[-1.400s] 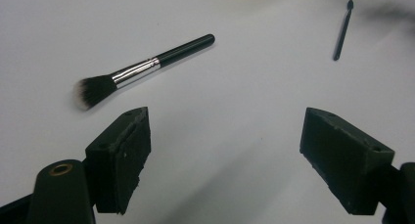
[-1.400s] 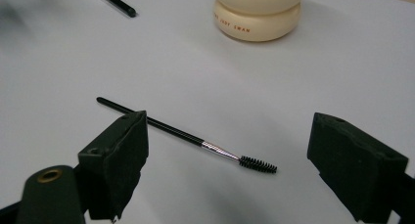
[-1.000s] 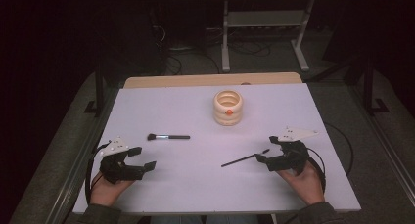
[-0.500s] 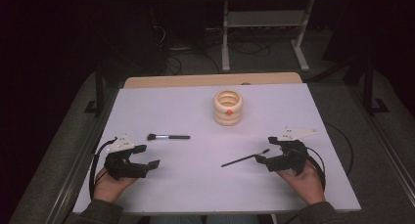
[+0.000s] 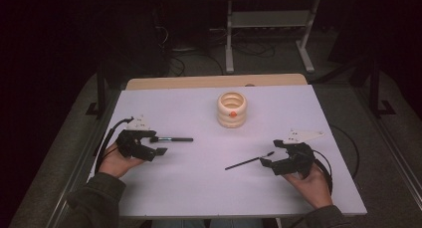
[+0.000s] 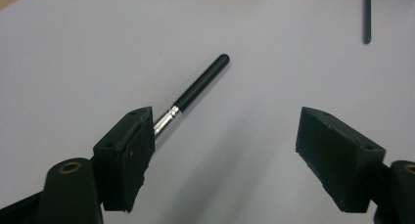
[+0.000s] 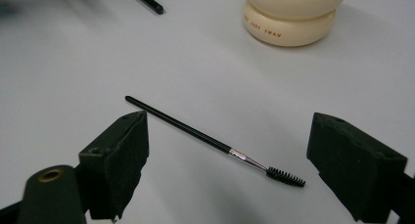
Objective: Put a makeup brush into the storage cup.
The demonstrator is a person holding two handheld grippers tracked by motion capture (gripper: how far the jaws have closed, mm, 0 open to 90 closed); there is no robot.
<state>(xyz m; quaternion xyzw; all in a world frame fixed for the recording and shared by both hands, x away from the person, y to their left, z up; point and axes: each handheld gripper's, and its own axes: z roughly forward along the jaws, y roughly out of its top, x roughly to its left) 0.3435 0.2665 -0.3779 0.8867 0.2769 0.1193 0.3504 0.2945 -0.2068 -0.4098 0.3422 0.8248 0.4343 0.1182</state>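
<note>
A short black makeup brush (image 5: 173,139) with a silver ferrule lies left of centre on the white table (image 5: 199,188). My left gripper (image 5: 158,144) is open, its far jaw right at the brush's head end. In the left gripper view the brush (image 6: 200,84) runs out from behind the left jaw, and the gripper (image 6: 225,150) holds nothing. A thin black spoolie wand (image 5: 249,161) lies at the right. My right gripper (image 5: 271,154) is open just beside its bristle end. In the right gripper view the wand (image 7: 195,131) lies between the wide-open jaws of that gripper (image 7: 225,165).
A cream ribbed round holder (image 5: 232,109) with an orange dot stands at the table's far centre; its base (image 7: 288,18) shows in the right gripper view. Cables trail from both grippers. A metal stand (image 5: 268,34) is on the floor beyond the table.
My left gripper has moved forward and right, up to the head end of the makeup brush. The right gripper and the spoolie wand have stayed put.
</note>
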